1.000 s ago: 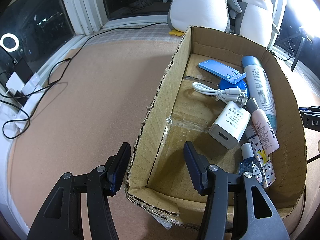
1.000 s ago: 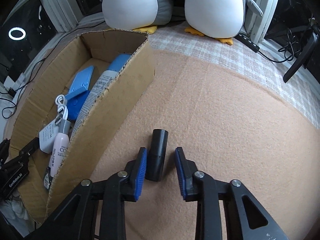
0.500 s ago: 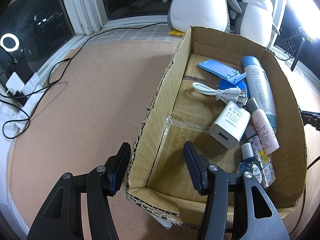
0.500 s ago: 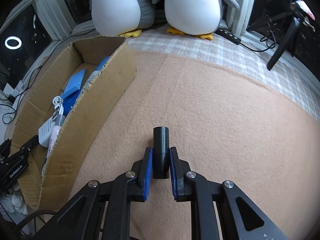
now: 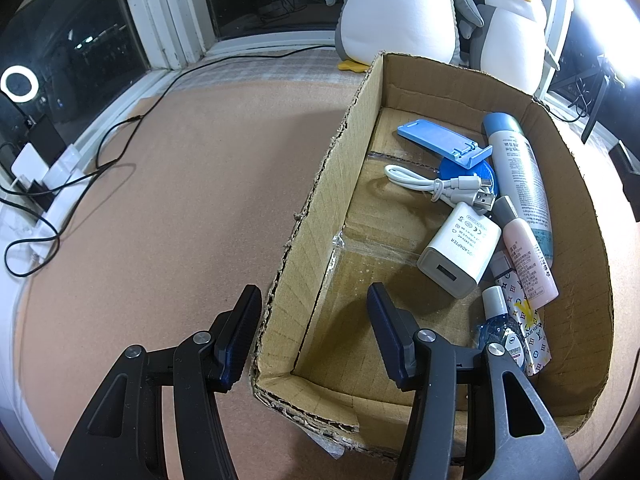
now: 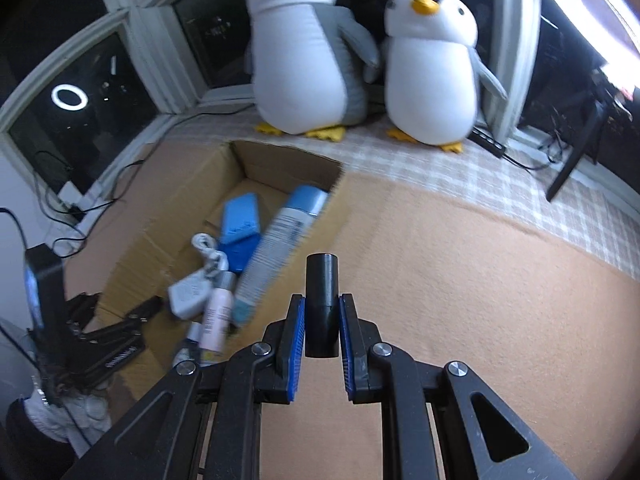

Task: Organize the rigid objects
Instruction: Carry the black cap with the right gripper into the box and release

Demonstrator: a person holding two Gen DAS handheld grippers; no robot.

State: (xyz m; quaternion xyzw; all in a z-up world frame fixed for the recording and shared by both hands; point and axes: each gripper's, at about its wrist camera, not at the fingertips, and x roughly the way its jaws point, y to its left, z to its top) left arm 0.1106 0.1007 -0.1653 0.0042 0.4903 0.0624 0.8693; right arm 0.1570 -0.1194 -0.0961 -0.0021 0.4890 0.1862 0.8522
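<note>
My right gripper [image 6: 322, 308] is shut on a black cylinder [image 6: 321, 292] and holds it in the air, to the right of the cardboard box [image 6: 192, 184]. The box [image 5: 320, 184] holds a white adapter [image 5: 460, 250], a white cable [image 5: 428, 184], a blue stand [image 5: 444, 142], a spray can [image 5: 520, 180], a pink bottle [image 5: 526, 252] and small bottles. My left gripper [image 5: 314, 322] is open and straddles the box's near left wall, one finger outside, one inside. It also shows at the left edge of the right wrist view [image 6: 120, 336].
Two plush penguins [image 6: 304, 48] [image 6: 432, 72] stand on the checked cloth behind the box. Black cables [image 5: 80, 172] and a white power strip [image 5: 36, 168] lie at the far left of the brown mat. A monitor stand [image 6: 572, 160] is at the right.
My right gripper closed on the black cylinder, lifted it off the mat and moved up, with the box now lower left in view. The left gripper has not moved.
</note>
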